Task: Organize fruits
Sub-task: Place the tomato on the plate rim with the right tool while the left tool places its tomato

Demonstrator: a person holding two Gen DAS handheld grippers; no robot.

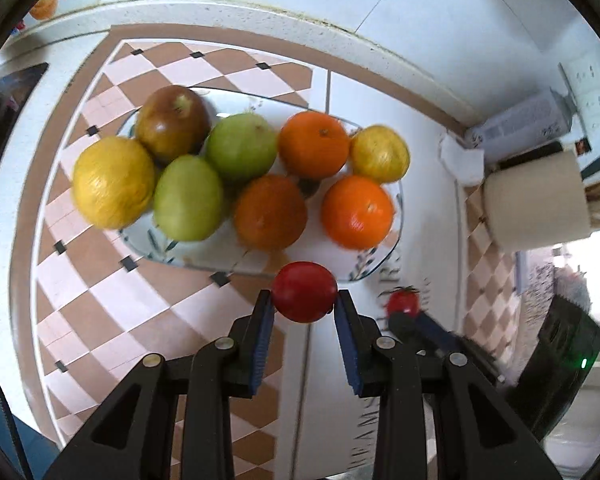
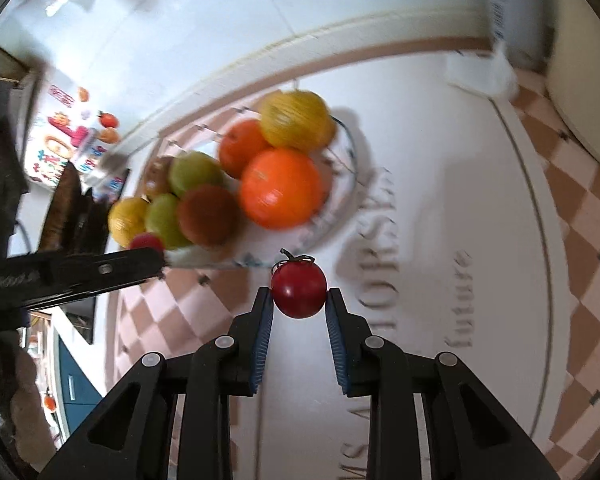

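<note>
A glass plate on the table holds several fruits: oranges, green apples, yellow citrus and a dark red-green apple. My left gripper is shut on a red tomato just above the plate's near rim. My right gripper is shut on a second red tomato with a green stem, near the plate. The right gripper and its tomato also show in the left wrist view. The left gripper's finger shows in the right wrist view.
The table has a checkered cloth. A cream cylinder container, a white box and a dark device with a green light stand at the right. A wall runs behind the table.
</note>
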